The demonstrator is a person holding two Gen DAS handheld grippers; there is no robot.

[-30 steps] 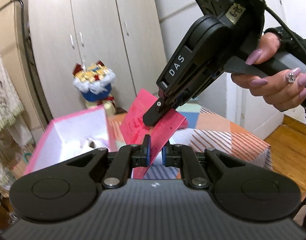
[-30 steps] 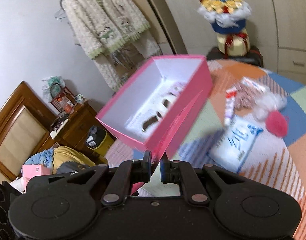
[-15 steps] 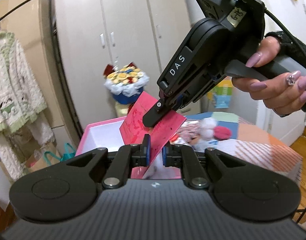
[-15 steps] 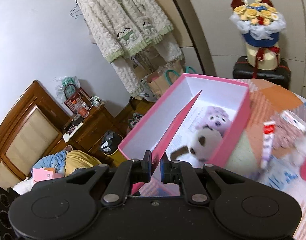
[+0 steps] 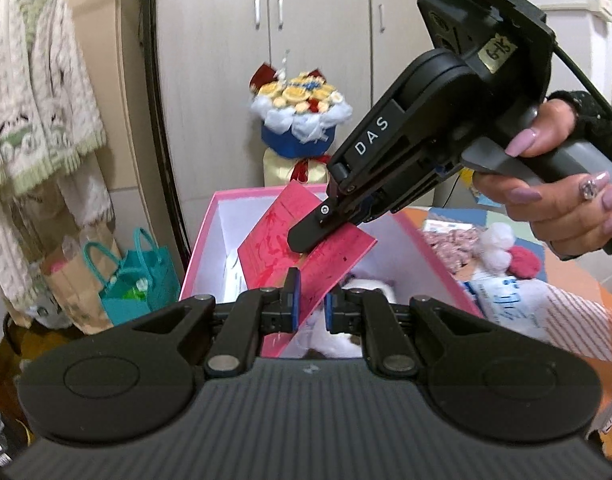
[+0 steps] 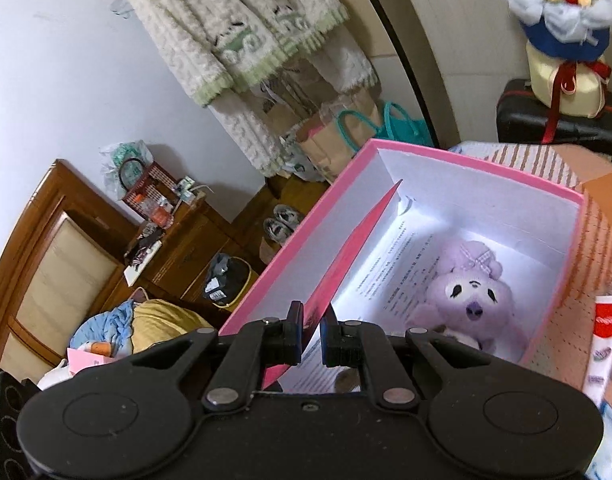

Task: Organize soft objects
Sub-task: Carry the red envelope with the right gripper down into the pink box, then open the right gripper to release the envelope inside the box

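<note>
A flat red card (image 5: 338,258) hangs tilted over an open pink box (image 5: 201,248) with a white inside. My left gripper (image 5: 310,292) is shut on the card's lower corner. My right gripper (image 5: 306,236), held by a hand, is shut on the card's upper face from the right. In the right wrist view the card (image 6: 358,248) shows edge-on between the shut fingers of the right gripper (image 6: 312,320), above the box (image 6: 466,164). A purple plush toy (image 6: 466,292) lies on printed paper in the box.
On the patchwork table right of the box lie a pink knitted piece (image 5: 454,240), white pompoms (image 5: 500,240), a red pompom (image 5: 524,264) and a white packet (image 5: 506,296). A flower bouquet (image 5: 301,116) stands behind. Bags (image 5: 137,280) and a hanging cardigan (image 5: 33,92) are at left.
Both grippers have carried the card sideways together until it hangs over the open box. The plush toy in the box has come fully into the right wrist view.
</note>
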